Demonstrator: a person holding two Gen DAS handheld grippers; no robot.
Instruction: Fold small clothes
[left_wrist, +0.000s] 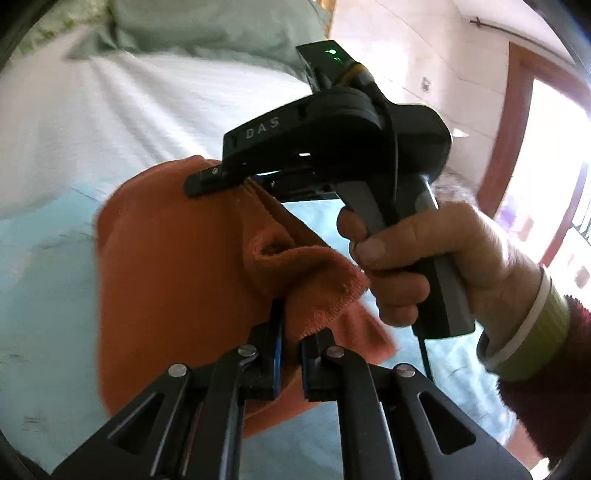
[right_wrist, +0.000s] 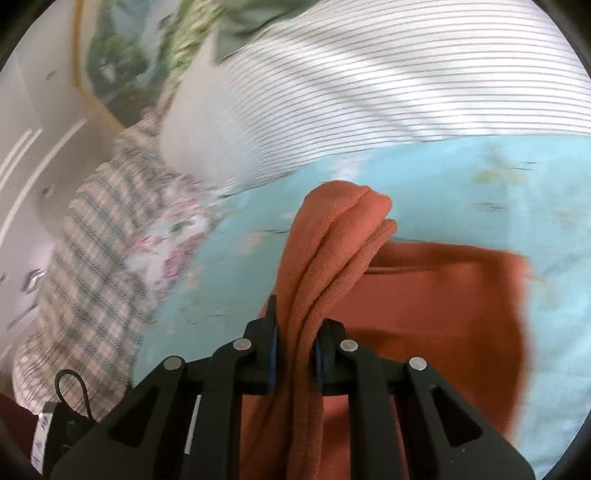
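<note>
The orange cloth (right_wrist: 424, 295) is soft, knitted and bunched into folds; the left gripper (left_wrist: 291, 332) and right gripper (right_wrist: 295, 325) both pinch it.

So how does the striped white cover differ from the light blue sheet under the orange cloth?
The striped white cover has thin dark lines; the light blue sheet looks plain with faint marks. The cover lies farther away, bare; the sheet lies nearer, with the orange cloth over it. Both are pale bedding.

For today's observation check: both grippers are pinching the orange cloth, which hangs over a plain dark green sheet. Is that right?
Not quite. Both the left gripper and right gripper do pinch the orange cloth, but the sheet beneath is light blue, as the right wrist view shows.
</note>
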